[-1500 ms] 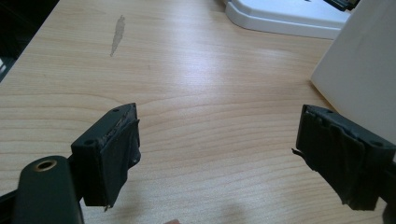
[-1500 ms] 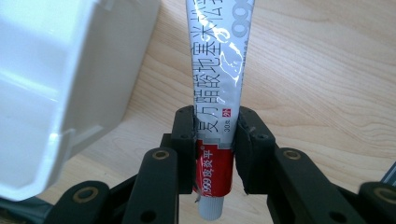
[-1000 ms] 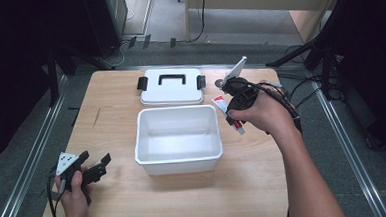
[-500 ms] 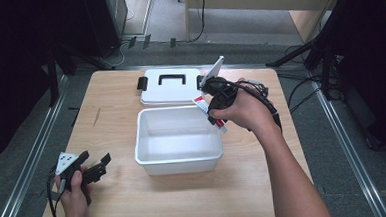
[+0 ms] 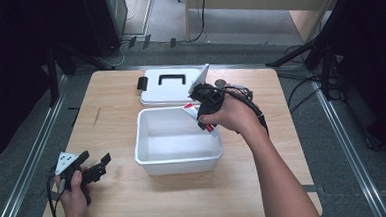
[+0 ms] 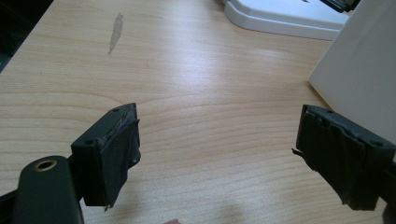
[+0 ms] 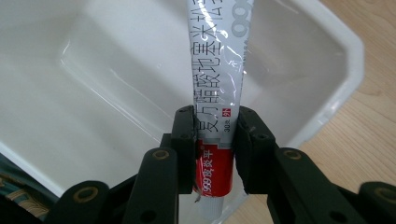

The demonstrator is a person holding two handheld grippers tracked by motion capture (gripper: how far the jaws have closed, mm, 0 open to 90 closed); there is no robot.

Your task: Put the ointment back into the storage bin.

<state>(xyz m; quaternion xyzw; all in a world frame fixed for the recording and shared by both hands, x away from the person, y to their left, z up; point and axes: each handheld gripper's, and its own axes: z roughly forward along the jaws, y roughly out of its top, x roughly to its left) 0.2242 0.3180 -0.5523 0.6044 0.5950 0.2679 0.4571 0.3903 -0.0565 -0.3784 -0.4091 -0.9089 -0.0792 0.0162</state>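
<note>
High view takes in the wooden counter [image 5: 116,117] first, a pale slab with a grey scuff mark on its left part. Near its middle stands the white bin [image 5: 177,139], open-topped and rectangular, its inside bare. Just behind the bin lies the white lid [image 5: 167,87], flat on the wood, with a black handle on top and a black clasp at its left end. At the bin's far right corner the right tongs [image 5: 201,105] hang over the rim, clamped on the ointment tube [image 5: 196,113], a white tube with a red band and printed characters. Right gripper view has the two black jaws pressed tight on the tube's sides near its red end, the rest of the tube reaching out over the bin's white floor. At the counter's near left corner, well apart from the bin, a hand holds the left tongs [image 5: 96,163]; left gripper view shows their jaws standing wide with only bare wood between them and the bin's wall at the right edge.
</note>
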